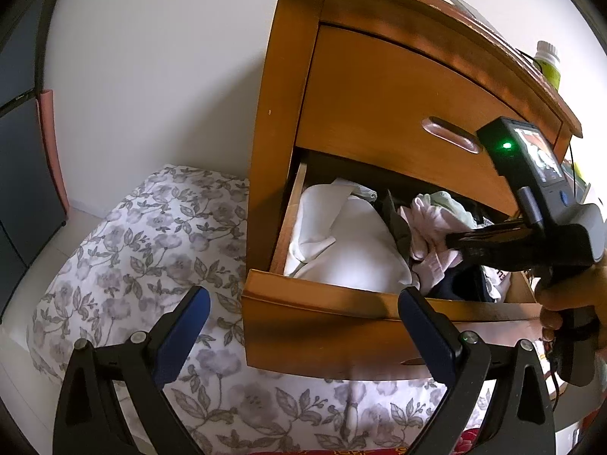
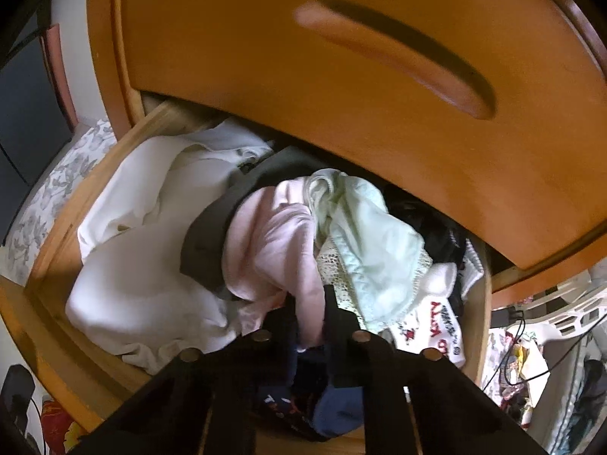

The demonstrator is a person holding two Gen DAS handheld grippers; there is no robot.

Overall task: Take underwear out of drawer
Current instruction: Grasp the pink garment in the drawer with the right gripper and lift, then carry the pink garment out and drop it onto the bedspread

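The lower drawer (image 1: pixel 341 303) of a wooden nightstand (image 1: pixel 288 87) stands pulled out, full of clothes. A pale pink piece of underwear (image 2: pixel 273 242) lies bunched in the middle, with a mint green piece (image 2: pixel 371 250) beside it and white garments (image 2: pixel 151 250) to the left. My right gripper (image 2: pixel 309 301) is inside the drawer, its black fingers shut on a fold of the pink underwear (image 1: pixel 428 223). The right gripper (image 1: pixel 455 240) reaches in from the right in the left wrist view. My left gripper (image 1: pixel 303 303) hangs open in front of the drawer's front panel, holding nothing.
A floral bedspread (image 1: pixel 159 250) lies below and left of the nightstand. The shut upper drawer (image 1: pixel 398 106) overhangs the open one. A bottle (image 1: pixel 548 62) stands on top. A white laundry basket (image 2: pixel 561 326) and cables sit to the right. A hand (image 1: pixel 569 295) holds the right gripper.
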